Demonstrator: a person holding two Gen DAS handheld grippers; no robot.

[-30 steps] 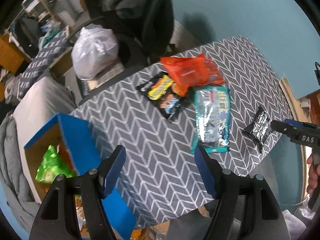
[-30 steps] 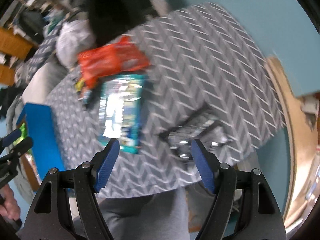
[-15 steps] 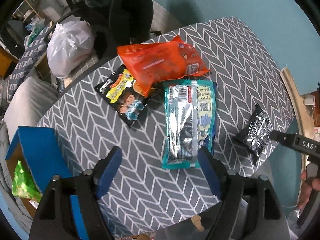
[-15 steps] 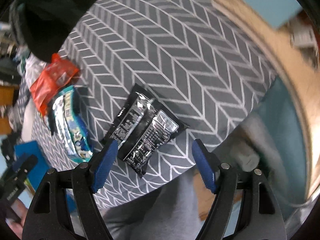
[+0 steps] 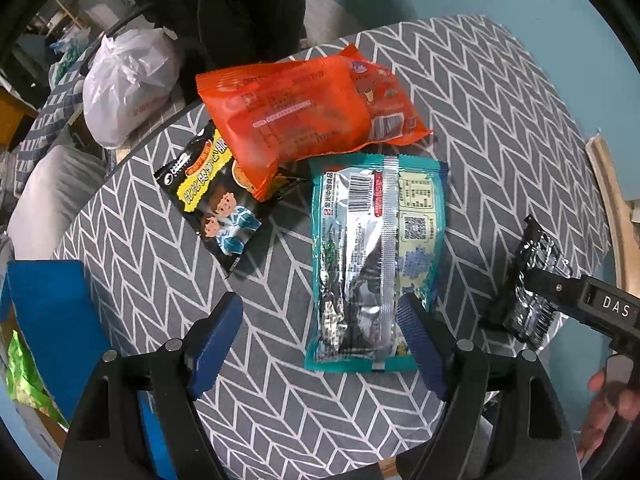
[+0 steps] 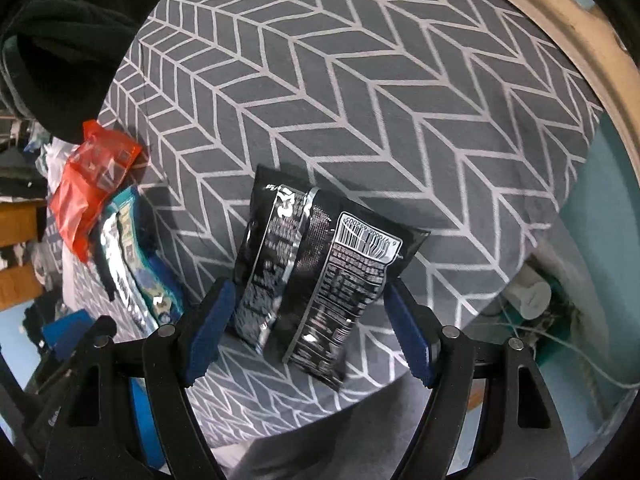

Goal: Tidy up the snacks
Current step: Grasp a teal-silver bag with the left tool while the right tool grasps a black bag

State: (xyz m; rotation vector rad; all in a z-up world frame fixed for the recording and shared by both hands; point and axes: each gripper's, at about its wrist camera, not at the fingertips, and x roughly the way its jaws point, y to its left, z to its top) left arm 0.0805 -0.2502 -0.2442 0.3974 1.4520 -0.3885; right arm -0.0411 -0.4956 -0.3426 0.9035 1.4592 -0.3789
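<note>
A teal snack bag point(image 5: 376, 256) lies back side up on the grey chevron table point(image 5: 500, 120). An orange bag point(image 5: 304, 112) overlaps a black cartoon bag point(image 5: 212, 200) behind it. A small black bag point(image 6: 316, 276) lies near the table's front right edge; it also shows in the left wrist view point(image 5: 532, 280). My left gripper point(image 5: 320, 344) is open over the near end of the teal bag. My right gripper point(image 6: 308, 332) is open, its jaws either side of the black bag's near end.
A blue box point(image 5: 52, 320) with a green bag point(image 5: 20, 372) inside stands at the table's left edge. A white plastic bag point(image 5: 128, 84) and dark clothes on a chair point(image 5: 248, 12) lie beyond the table. A wooden rim point(image 6: 560, 20) runs at the right.
Both grippers have moved closer to the table. The left one has come down over the teal bag. The right one has closed in around the black bag, still open.
</note>
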